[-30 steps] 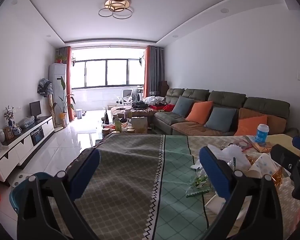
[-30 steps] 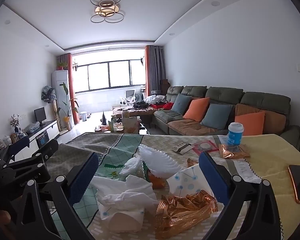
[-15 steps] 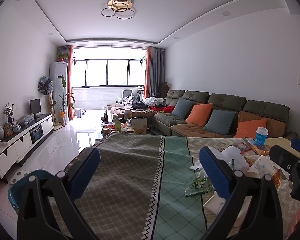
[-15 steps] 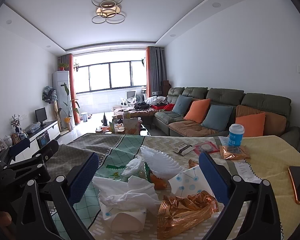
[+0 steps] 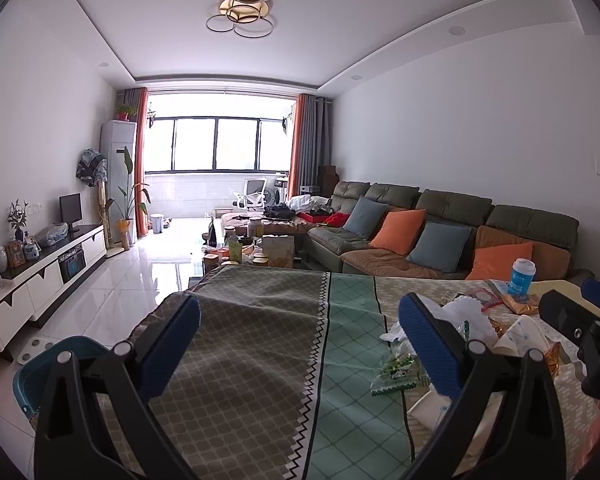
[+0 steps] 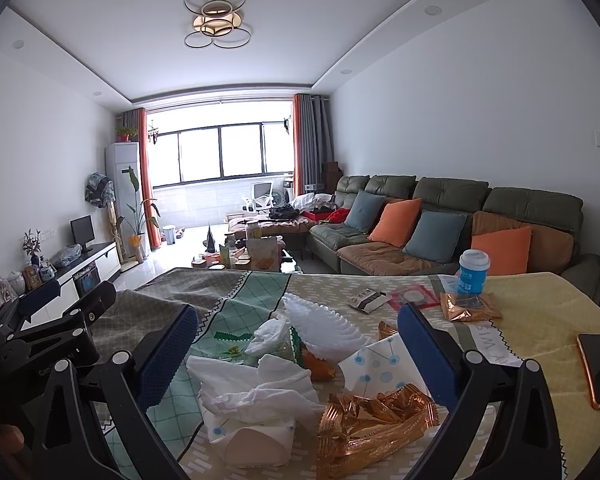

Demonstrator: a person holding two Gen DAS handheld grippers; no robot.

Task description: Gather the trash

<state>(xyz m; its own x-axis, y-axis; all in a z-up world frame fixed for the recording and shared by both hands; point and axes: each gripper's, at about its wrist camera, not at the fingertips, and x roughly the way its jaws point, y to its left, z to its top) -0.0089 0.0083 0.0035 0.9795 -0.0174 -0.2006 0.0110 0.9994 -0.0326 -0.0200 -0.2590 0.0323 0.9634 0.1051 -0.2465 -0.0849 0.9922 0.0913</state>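
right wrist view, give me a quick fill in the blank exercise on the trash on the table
1. The cup with the white lid is ____ in colour.
2. The phone lies near the table's ____ edge.
3. The crinkled wrapper between the right gripper's open jaws is ____ coloured.

Missing words: blue; right; gold

A home living room: ahead of the gripper and to its right runs a long green sofa [image 6: 452, 216] with orange and blue cushions, to its left a white TV cabinet [image 5: 40, 276], and far ahead curtained balcony windows [image 5: 216, 144] under a ring ceiling lamp [image 5: 244, 8].
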